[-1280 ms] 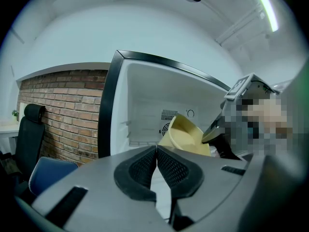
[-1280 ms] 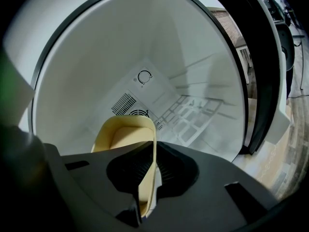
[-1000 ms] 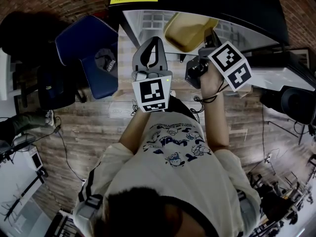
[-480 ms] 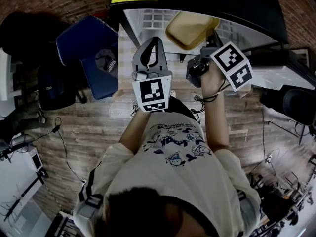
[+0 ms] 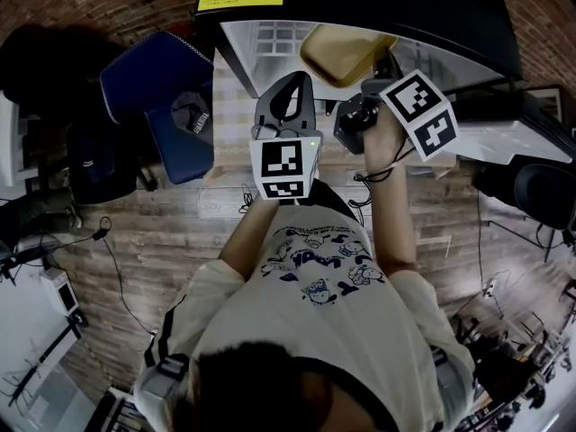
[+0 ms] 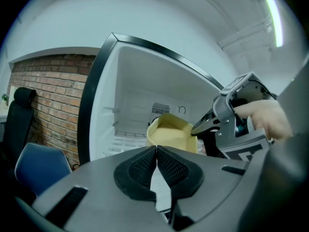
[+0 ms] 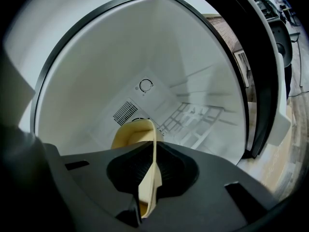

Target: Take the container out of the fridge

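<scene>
A pale yellow container (image 5: 345,52) hangs at the mouth of the open fridge (image 5: 270,36). My right gripper (image 5: 382,67) is shut on the container's right rim. In the right gripper view the thin yellow rim (image 7: 150,175) stands edgewise, pinched between the pads of the right gripper (image 7: 153,151), and the fridge's white inside (image 7: 145,57) lies beyond. My left gripper (image 5: 294,81) is shut with nothing in it, a little left of and below the container. The left gripper view shows its touching pads (image 6: 156,148), the container (image 6: 170,132) and the right gripper (image 6: 195,128) clamped on it.
A wire shelf (image 7: 193,120) and a vent grille (image 7: 126,111) sit deep inside the fridge. The black fridge door (image 5: 432,7) stands to the right. A blue chair (image 5: 162,88) is at the left by the brick wall, and cables (image 5: 108,250) lie on the wooden floor.
My left gripper has shifted slightly right and forward towards the fridge. The right gripper keeps its hold on the container, which has barely moved.
</scene>
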The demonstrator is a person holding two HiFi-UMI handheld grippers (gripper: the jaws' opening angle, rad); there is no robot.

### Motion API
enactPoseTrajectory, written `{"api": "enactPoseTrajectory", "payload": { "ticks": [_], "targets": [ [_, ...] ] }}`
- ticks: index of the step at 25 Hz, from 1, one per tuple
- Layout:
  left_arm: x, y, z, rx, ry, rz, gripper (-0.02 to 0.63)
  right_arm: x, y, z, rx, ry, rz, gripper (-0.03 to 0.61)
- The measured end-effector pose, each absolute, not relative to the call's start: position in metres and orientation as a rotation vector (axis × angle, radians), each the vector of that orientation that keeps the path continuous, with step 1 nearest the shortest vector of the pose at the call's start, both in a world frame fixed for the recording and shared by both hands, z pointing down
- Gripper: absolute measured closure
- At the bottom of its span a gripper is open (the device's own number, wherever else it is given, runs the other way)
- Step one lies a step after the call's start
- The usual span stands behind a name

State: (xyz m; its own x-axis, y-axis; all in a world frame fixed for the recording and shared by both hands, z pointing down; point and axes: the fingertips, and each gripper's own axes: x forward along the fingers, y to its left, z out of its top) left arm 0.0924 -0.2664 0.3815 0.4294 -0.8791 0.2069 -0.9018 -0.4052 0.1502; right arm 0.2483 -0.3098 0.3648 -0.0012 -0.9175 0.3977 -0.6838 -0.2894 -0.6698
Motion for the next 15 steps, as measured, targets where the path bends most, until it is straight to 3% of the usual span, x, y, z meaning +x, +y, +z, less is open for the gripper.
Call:
{"api": "enactPoseTrajectory", "payload": {
  "ticks": [8,11,15],
  "targets": [
    [0.0953,-0.2709,0.3812,2.3,-1.411,-0.044,0.592,0.2481,-0.3127,0.3662,-1.992,1.678,-1.176,0.537],
    [0.0959,-0.2713,0.3784,2.236,-1.344,-0.111,0.505,0.2477,-0.3125,0.3652,-1.989,1.684,-1.174,0.537],
    [0.0997,-0.2744,0.3838,2.141,-1.266,-0.147,0.505,0.2471,-0.3125,0.3643,-1.982,1.692,-1.17,0.537]
  ]
}}
